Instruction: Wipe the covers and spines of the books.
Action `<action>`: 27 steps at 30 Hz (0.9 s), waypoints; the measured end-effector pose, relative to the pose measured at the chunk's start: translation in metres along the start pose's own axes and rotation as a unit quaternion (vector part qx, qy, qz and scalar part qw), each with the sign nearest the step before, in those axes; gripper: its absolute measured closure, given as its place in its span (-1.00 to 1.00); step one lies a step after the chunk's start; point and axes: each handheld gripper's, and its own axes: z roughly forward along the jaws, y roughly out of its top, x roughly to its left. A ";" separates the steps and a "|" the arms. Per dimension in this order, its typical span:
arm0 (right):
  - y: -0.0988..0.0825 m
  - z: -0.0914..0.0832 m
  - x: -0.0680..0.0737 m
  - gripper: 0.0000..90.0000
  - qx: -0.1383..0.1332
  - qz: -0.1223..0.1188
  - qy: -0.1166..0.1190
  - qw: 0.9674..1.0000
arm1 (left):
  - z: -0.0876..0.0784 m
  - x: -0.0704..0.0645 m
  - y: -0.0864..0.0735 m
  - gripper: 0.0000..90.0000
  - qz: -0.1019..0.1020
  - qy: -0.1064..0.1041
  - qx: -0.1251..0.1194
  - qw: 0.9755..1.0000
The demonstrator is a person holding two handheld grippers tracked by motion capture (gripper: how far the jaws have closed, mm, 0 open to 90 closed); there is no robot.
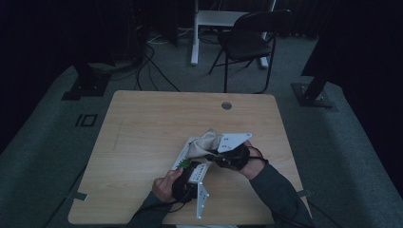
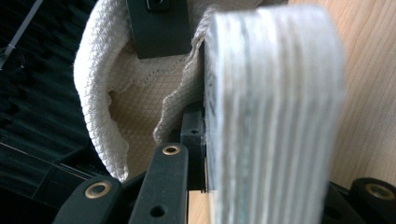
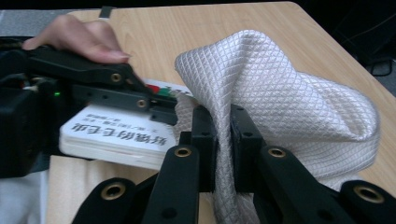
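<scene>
From the high view, a cream-white woven cloth pouch (image 1: pixel 205 141) sits bunched over the far end of a thick white paperback book (image 1: pixel 192 164) near the middle of the light wooden table (image 1: pixel 142 137). The left gripper (image 1: pixel 186 172) comes in from the near edge and meets the book's near end; the right gripper (image 1: pixel 219 154) reaches in from the right and meets the cloth. A black folding chair (image 1: pixel 249 40) stands on the grey floor beyond the table, well apart from the work.

In the left gripper view, the book (image 2: pixel 271 116) stands edge-on with its pages showing, and the gripper's black fingers (image 2: pixel 163 186) are clamped on it. The pouch (image 2: pixel 112 93) hangs open just beside the book's left, with the other gripper's finger pressed on its upper rim.

In the right gripper view, the fingers (image 3: pixel 210 140) are closed tight on a fold of the pouch (image 3: pixel 280 102), which bulges up and to the right of them. The book (image 3: pixel 116 135) lies flat on the table at the left, held by the left gripper (image 3: pixel 154 105), a hand (image 3: pixel 79 37) above it.
</scene>
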 end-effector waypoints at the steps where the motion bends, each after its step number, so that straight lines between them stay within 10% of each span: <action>1: 0.000 0.000 0.001 0.84 -0.001 0.000 0.003 1.000 | 0.000 0.000 0.000 0.71 0.000 0.000 0.000 1.000; 27: 0.002 -0.003 0.023 0.84 -0.024 -0.010 0.092 0.995 | 0.000 0.000 -0.001 0.71 0.005 0.001 0.006 1.000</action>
